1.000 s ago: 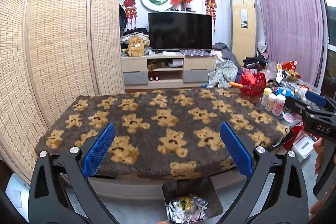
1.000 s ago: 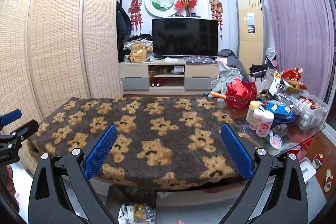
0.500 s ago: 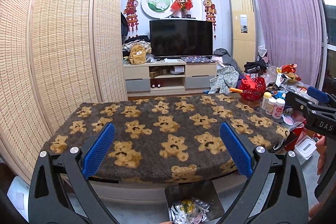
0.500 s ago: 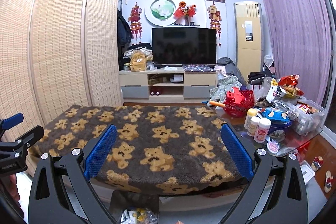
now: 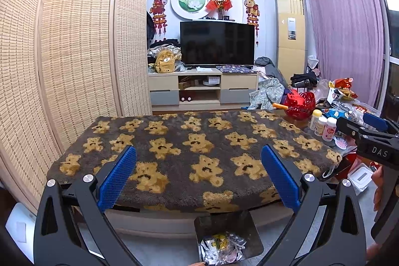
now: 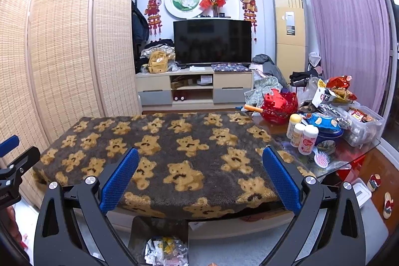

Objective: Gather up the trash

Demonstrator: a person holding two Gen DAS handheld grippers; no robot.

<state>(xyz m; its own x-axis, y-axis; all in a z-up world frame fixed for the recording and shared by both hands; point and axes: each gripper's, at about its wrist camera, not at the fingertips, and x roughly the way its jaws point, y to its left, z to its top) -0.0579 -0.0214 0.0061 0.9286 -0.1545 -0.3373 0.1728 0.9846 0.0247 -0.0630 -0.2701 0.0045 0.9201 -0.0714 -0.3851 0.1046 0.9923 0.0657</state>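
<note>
A dark trash bin (image 5: 243, 221) stands on the floor below the table's near edge, with crumpled wrappers (image 5: 220, 247) inside; it also shows in the right wrist view (image 6: 149, 228) with the wrappers (image 6: 164, 249). My left gripper (image 5: 198, 176) is open and empty, held above and in front of the table. My right gripper (image 6: 200, 177) is open and empty too, level with the left one. The right gripper appears at the right edge of the left wrist view (image 5: 371, 133). The table wears a dark teddy-bear blanket (image 5: 199, 138).
Bottles (image 6: 303, 135), a red basket (image 6: 280, 106), snack bags (image 6: 334, 90), a clear plastic box (image 6: 364, 126) and a pink hairbrush (image 6: 321, 158) crowd the table's right end. A woven screen (image 5: 74, 54) stands left. A TV stand (image 5: 202, 87) lies behind.
Both grippers have drawn back and risen a little from the table, so more of the room and floor shows. Both stay open and empty.
</note>
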